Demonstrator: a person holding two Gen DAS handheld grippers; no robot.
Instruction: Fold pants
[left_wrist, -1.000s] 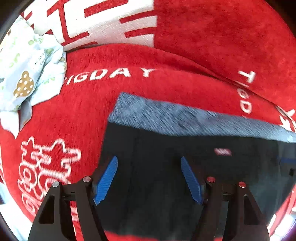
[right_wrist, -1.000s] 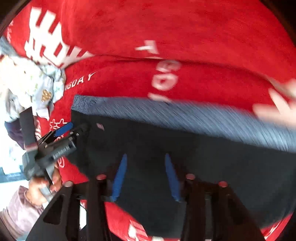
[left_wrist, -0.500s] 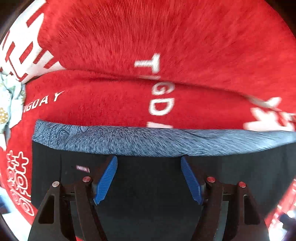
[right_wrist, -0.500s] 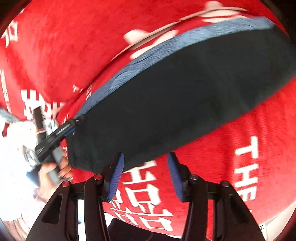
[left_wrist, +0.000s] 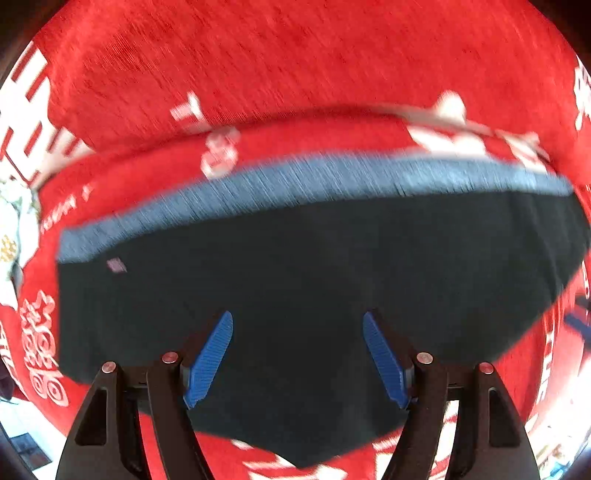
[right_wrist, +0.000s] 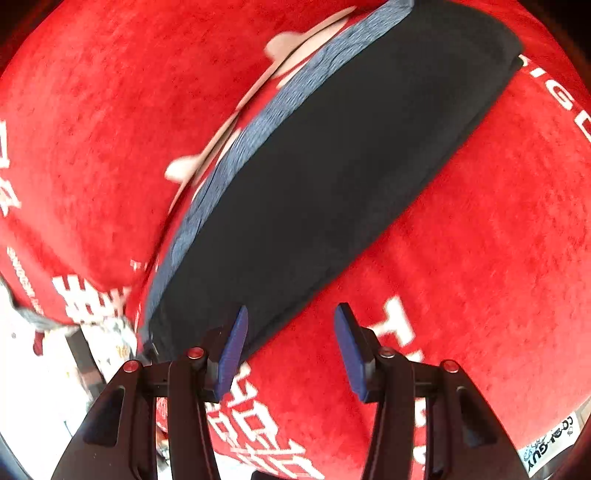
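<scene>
The pants (left_wrist: 314, 295) lie flat on the red blanket (left_wrist: 295, 74), waistband (left_wrist: 295, 181) away, ready for folding; left tongs (left_wrist: 297, 354) hover released above them; right tongs (right_wrist: 291, 347) released beside their edge.

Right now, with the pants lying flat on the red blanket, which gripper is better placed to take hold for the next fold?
Probably the right gripper: open, with the pants' near corner edge beside its fingertips. The left gripper, also open, hangs over mid-fabric, no edge between its fingers.
</scene>
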